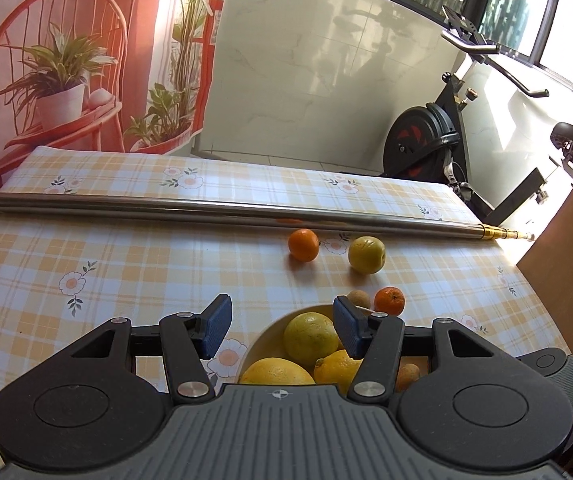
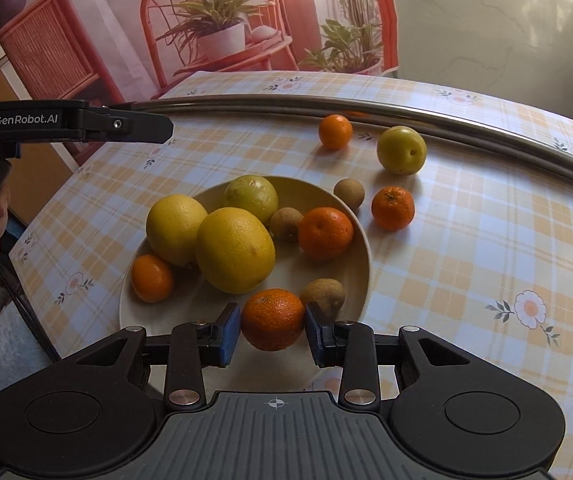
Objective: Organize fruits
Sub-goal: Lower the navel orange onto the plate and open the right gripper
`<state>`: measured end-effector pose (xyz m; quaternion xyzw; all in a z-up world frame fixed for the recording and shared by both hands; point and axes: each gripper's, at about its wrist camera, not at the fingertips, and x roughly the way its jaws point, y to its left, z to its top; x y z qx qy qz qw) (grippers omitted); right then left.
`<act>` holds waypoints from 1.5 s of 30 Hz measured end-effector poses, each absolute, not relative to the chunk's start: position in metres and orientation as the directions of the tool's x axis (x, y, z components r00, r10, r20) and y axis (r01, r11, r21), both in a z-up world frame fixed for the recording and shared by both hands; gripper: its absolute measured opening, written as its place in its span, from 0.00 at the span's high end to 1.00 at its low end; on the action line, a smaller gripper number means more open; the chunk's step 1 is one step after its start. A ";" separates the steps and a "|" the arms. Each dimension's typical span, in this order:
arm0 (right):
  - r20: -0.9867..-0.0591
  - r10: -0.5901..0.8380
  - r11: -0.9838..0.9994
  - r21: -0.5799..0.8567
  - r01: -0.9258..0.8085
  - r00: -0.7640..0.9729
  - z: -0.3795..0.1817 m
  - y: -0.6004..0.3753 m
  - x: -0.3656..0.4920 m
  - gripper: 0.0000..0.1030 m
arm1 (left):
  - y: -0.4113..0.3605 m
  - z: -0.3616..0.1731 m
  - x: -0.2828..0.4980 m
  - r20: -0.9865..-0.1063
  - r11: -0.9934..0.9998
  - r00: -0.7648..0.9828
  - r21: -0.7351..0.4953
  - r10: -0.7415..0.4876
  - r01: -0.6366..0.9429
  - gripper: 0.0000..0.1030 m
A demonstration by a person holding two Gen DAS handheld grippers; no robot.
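My right gripper (image 2: 273,330) clamps a mandarin (image 2: 273,319) over the bowl (image 2: 360,256); my left gripper (image 1: 282,326), marked "GenRobot.AI", gapes empty.

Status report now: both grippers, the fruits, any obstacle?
Right gripper shut on tangerine over bowl. Left gripper open, empty. Four fruits remain on tablecloth. Path unobstructed.

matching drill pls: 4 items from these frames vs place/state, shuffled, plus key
Items:
1. right gripper
2. left gripper
3. yellow-green apple
4. metal pole

Places/states:
A. open, nothing between its fingers
B. lies across the table beyond the fruit
C. shut on a tangerine over the bowl rim
D. on the tablecloth, outside the bowl

Pairs: 1-C, 2-A, 3-D, 4-B
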<state>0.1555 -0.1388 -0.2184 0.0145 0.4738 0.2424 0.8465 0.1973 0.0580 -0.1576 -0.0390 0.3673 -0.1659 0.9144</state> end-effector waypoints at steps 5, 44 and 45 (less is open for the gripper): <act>-0.802 0.457 0.850 0.268 -0.454 0.384 -0.225 -0.117 0.157 0.68 | 0.064 -0.160 0.193 -0.666 0.948 0.677 -0.189 -0.314 0.254 0.43; -0.711 0.444 0.891 0.286 -0.352 0.545 -0.188 -0.172 0.179 0.64 | 0.073 -0.123 0.212 -0.591 0.956 0.751 -0.176 -0.293 0.235 0.43; -0.703 0.430 0.899 0.279 -0.336 0.566 -0.184 -0.178 0.182 0.64 | 0.073 -0.119 0.214 -0.585 0.957 0.758 -0.172 -0.291 0.234 0.43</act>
